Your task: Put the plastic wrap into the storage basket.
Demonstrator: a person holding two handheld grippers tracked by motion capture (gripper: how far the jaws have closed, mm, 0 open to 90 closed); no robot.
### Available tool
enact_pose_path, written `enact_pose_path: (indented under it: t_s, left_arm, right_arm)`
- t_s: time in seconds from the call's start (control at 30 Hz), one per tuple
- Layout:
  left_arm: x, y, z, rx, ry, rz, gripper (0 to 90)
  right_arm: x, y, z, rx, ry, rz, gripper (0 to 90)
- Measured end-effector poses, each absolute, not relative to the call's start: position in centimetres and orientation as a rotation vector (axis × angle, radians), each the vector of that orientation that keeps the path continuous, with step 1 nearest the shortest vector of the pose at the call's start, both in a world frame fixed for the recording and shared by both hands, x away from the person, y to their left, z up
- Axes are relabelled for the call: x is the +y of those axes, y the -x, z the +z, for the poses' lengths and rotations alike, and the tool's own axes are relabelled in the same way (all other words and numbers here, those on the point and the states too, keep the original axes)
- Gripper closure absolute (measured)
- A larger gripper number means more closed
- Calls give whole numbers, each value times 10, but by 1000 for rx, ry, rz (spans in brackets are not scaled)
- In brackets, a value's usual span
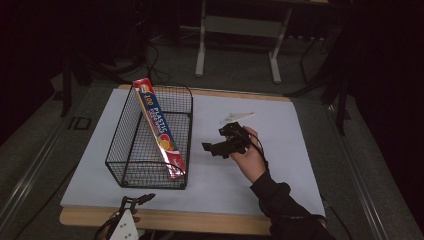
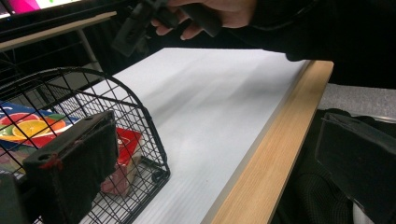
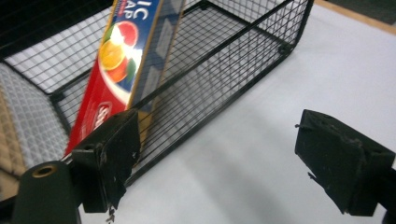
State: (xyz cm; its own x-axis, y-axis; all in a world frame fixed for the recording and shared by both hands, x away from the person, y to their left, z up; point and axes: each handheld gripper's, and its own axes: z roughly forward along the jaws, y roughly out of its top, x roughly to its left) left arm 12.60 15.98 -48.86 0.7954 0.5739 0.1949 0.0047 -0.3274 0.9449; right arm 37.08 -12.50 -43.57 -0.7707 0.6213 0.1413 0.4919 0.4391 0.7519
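Gaping wide, R gripper [image 3: 229,163] has both jaws spread w/ nothing between them, hovering over the white table top [image 1: 280,150] just right of the wire basket [image 1: 150,172]. The person's right hand [image 1: 250,157] holds it, sleeve coming in from the bottom edge. L gripper [image 2: 224,158] is also spread, jaws empty, sitting low at the table's near wooden edge [image 2: 261,172], by the basket's near corner. Plastic wrap box [image 1: 159,127] is inside the basket, tilted: top end leans on the far left rim corner, bottom end down at the near right corner. Basket stands left of centre on the table. Small pale flat object [image 1: 236,117] lies on the table just beyond R gripper; can't tell what it is.
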Motion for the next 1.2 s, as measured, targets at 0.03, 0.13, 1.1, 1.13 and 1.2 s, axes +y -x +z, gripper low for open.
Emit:
enact_pose_path:
  t_s: [0.03, 0.13, 1.1, 1.13, 1.2]
  left_arm:
    - [160, -126, -489, 443, -1829, 614, 1]
    - [159, -126, -489, 444, -1831, 614, 1]
    - [157, -126, -490, 440, -1845, 608, 1]
    - [157, -126, -490, 440, -1845, 608, 0]
    - [157, -126, -490, 439, -1847, 608, 1]
  right_arm:
    - [-127, -369, -437, 2535, -983, 1251, 141]
    - [-134, -361, -440, 2533, -971, 1265, 141]
    - [-234, -304, -490, 2449, -1068, 1200, 145]
    - [-236, -302, -492, 2450, -1068, 1200, 144]
    - [-238, -301, -493, 2447, -1069, 1207, 144]
